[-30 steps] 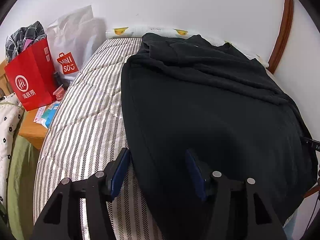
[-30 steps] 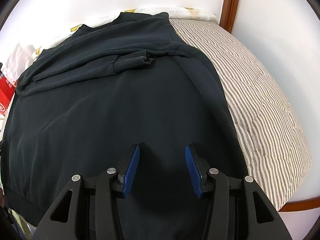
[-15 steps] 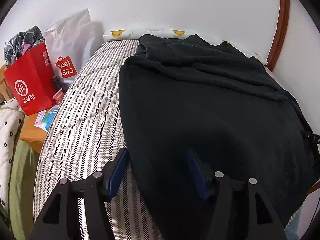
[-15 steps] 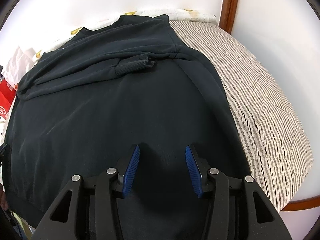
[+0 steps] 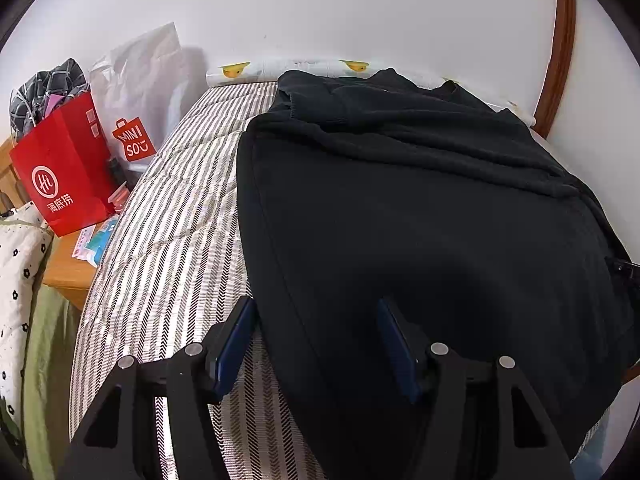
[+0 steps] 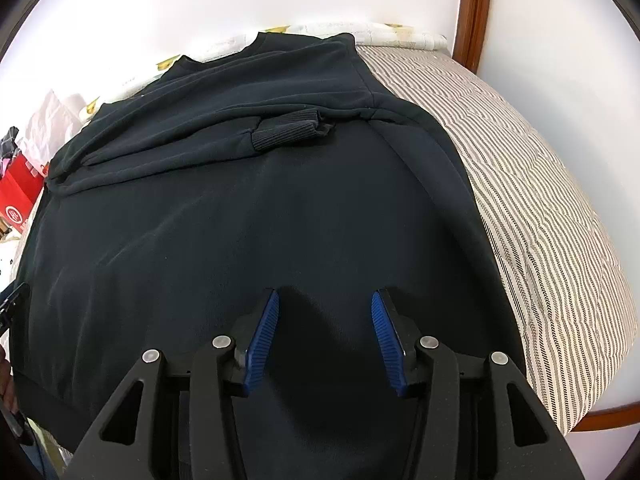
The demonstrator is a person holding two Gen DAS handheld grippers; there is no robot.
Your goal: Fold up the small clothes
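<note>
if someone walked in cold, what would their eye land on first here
First the big black sweatshirt, spread flat over the striped bed cover with its sleeves folded across the chest, one ribbed cuff showing. Next, the open left gripper straddling the garment's near side edge and the open right gripper over its lower part. Then the bright red bag on the wooden stand left of the bed.

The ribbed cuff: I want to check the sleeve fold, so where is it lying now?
In the right wrist view the ribbed cuff lies on the black sweatshirt, right of centre, beyond the open right gripper.
</note>
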